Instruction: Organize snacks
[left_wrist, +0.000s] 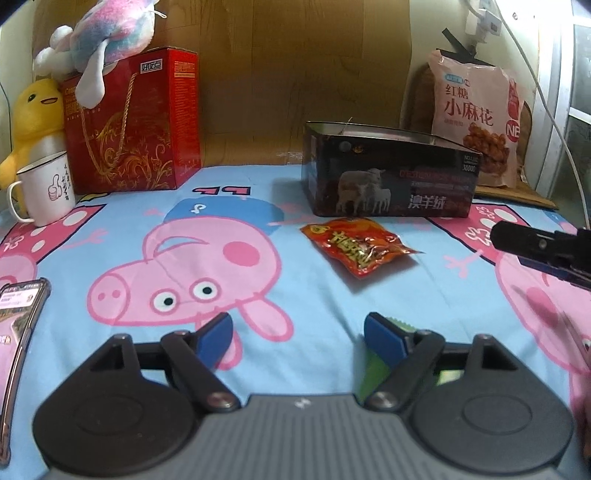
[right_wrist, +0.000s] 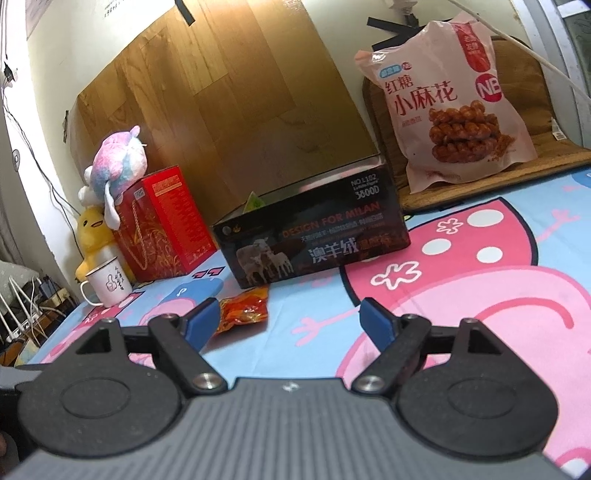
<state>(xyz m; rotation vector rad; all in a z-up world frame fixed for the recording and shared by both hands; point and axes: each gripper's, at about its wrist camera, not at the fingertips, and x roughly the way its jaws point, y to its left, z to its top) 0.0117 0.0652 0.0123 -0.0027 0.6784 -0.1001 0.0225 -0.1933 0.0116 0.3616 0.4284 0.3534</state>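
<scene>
A red-orange snack packet (left_wrist: 358, 245) lies on the pig-print cloth in front of an open dark box (left_wrist: 388, 173); it also shows in the right wrist view (right_wrist: 243, 309) before the box (right_wrist: 314, 243). A green packet (left_wrist: 376, 365) lies under my left gripper's right finger. A green corner (right_wrist: 254, 202) sticks up inside the box. My left gripper (left_wrist: 298, 338) is open and empty above the cloth. My right gripper (right_wrist: 290, 319) is open and empty; it shows at the right edge of the left wrist view (left_wrist: 543, 247).
A large pink snack bag (left_wrist: 476, 114) leans on the wall behind the box. A red gift box (left_wrist: 136, 122) with plush toys (left_wrist: 107, 33), a white mug (left_wrist: 46, 188) and a phone (left_wrist: 18, 332) stand on the left.
</scene>
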